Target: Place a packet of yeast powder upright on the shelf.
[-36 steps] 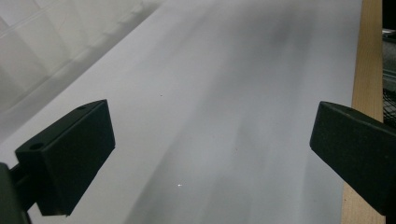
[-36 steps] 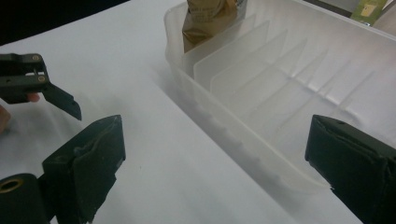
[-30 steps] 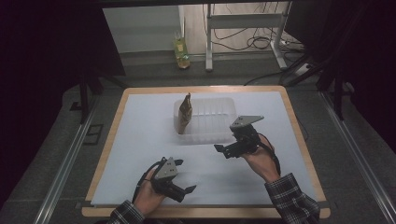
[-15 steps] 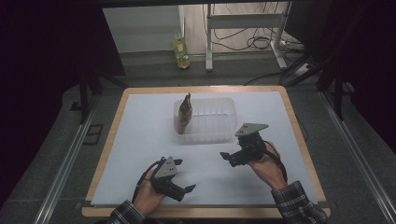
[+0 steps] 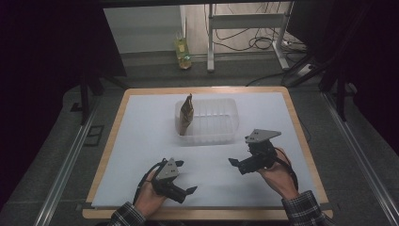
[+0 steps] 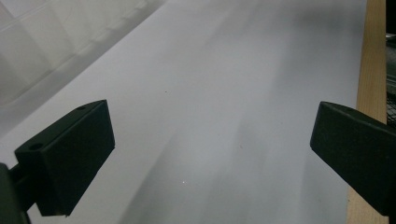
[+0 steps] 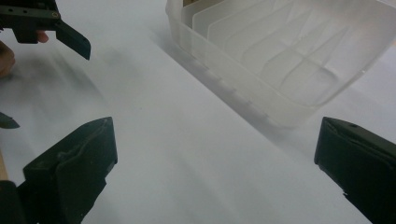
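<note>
Near the clear tray (image 5: 209, 123), your right tongs (image 5: 234, 163) stand spread and empty. Your left tongs (image 5: 190, 190), nearer you than the tray, gape too. A brown packet (image 5: 187, 114) stands inside it.

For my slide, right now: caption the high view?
Both open grippers, left and right, hover empty before a clear bin holding a brown pouch.

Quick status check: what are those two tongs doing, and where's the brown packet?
Left tongs open, empty, low over the white sheet. Right tongs open, empty, near the clear bin. Brown packet upright at the bin's left end. Nothing in the way.
</note>
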`<act>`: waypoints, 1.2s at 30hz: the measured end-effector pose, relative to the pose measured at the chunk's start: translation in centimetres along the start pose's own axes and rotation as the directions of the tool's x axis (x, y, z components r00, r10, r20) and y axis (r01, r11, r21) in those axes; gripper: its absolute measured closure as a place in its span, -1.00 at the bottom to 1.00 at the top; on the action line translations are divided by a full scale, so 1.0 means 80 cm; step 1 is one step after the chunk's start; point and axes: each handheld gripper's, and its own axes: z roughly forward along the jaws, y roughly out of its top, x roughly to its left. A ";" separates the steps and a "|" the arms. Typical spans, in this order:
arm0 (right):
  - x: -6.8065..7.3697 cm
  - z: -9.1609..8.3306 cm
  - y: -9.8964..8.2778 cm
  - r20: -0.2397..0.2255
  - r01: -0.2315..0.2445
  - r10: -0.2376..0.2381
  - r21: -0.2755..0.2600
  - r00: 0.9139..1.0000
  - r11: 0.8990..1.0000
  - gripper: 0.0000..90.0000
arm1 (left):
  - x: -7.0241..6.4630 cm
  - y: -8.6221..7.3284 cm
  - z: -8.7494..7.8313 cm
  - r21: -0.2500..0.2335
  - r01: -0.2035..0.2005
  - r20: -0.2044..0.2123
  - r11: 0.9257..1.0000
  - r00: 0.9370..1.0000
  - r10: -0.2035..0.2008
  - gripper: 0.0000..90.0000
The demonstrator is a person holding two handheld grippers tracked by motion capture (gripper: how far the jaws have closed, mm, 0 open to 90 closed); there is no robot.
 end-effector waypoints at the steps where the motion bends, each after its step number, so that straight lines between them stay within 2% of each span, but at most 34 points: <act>1: 0.000 -0.002 -0.001 0.001 -0.002 0.002 -0.001 1.000 1.000 -1.00 | 0.000 0.000 0.000 0.000 0.000 0.000 1.000 1.000 0.000 -1.00; 9: 0.000 -0.013 -0.017 0.002 -0.007 0.007 -0.002 1.000 1.000 -1.00 | 0.000 0.000 0.000 0.009 -0.002 -0.001 1.000 1.000 0.002 -1.00; 12: 0.001 -0.019 -0.029 0.007 0.016 -0.016 -0.007 1.000 1.000 -1.00 | 0.000 -0.001 0.001 0.012 -0.001 0.000 1.000 1.000 0.001 -1.00; 16: 0.003 -0.024 -0.038 0.017 0.021 -0.021 -0.003 1.000 1.000 -1.00 | 0.000 -0.001 0.001 0.015 -0.001 0.001 1.000 1.000 0.001 -1.00; 26: 0.005 -0.037 -0.069 0.041 0.000 0.000 -0.010 0.999 1.000 -1.00 | 0.000 -0.001 0.002 0.021 -0.004 0.000 1.000 1.000 0.004 -1.00; 36: 0.002 -0.050 -0.095 0.050 -0.052 0.052 -0.003 0.997 0.999 -1.00 | 0.000 -0.002 0.002 0.028 -0.003 0.001 1.000 1.000 0.003 -1.00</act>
